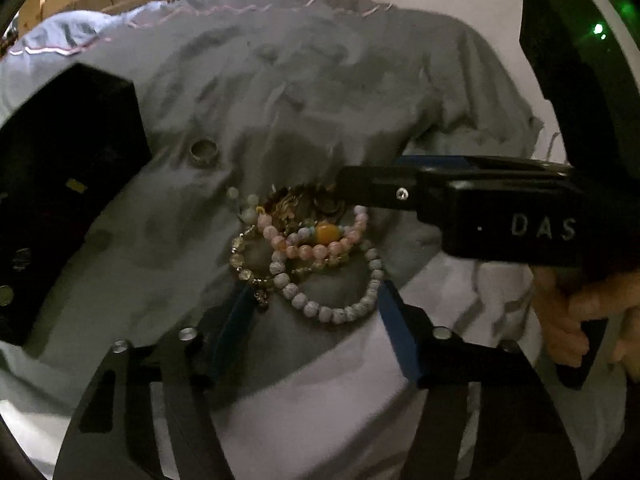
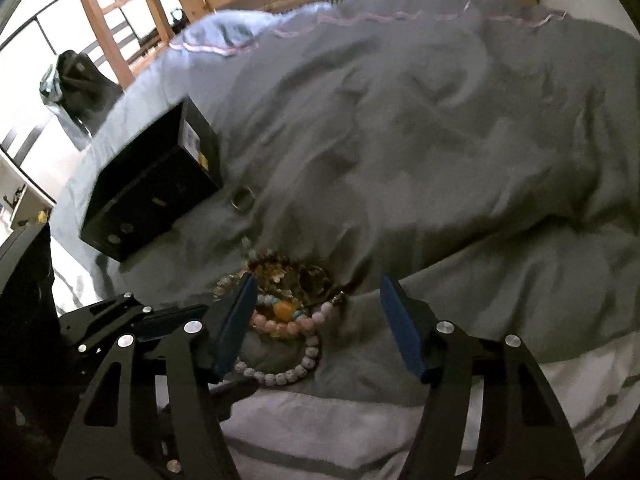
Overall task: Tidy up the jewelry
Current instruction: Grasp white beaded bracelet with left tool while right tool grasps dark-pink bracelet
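My left gripper and right gripper, both unclenched, straddled the tangled heap of beaded bracelets beside the black rectangular box.

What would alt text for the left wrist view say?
A tangle of beaded bracelets lies on a grey bedcover between the left gripper's open blue jaws. The right gripper reaches in beside it; a ring and black box sit nearby.

Grey duvet with pink zigzag stitching. Black box, tiny yellow label. Pink bead bracelet with an amber bead, speckled white one, gold tangle. Silver ring. Blue gripper pads.
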